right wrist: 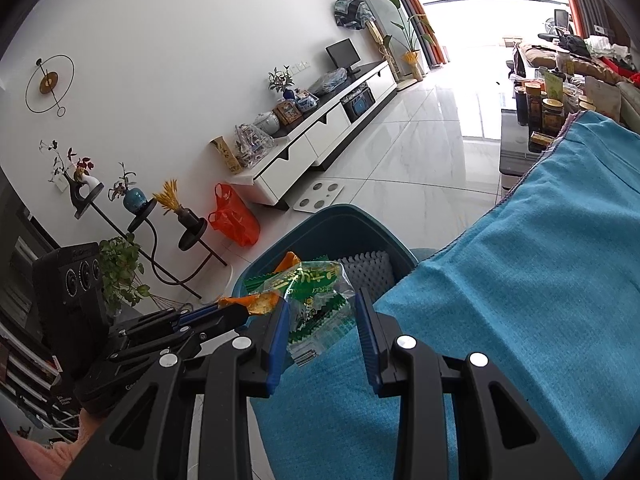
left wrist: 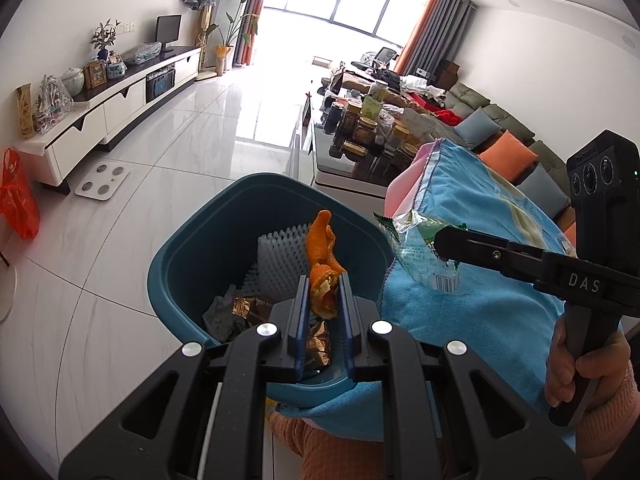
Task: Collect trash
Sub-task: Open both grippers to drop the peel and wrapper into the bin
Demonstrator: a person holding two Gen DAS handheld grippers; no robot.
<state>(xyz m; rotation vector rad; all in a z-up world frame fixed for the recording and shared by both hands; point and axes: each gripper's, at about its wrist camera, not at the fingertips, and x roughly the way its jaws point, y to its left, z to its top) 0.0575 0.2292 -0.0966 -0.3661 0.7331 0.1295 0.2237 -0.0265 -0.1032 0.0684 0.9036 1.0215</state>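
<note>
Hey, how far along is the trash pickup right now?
Done: white foam and crumpled foil wrappers already lie in the blue bin. In hand: the left gripper holds orange peel over it; the right gripper holds a green wrapper. Left: dropping both.

A teal bin (left wrist: 188, 256) holds white dimpled foam (left wrist: 280, 252) and bronze foil wrappers (left wrist: 248, 306). The peel (left wrist: 322, 264) is bright orange, the packet (right wrist: 316, 300) clear with green print, the towel (right wrist: 520, 280) sky blue.
</note>
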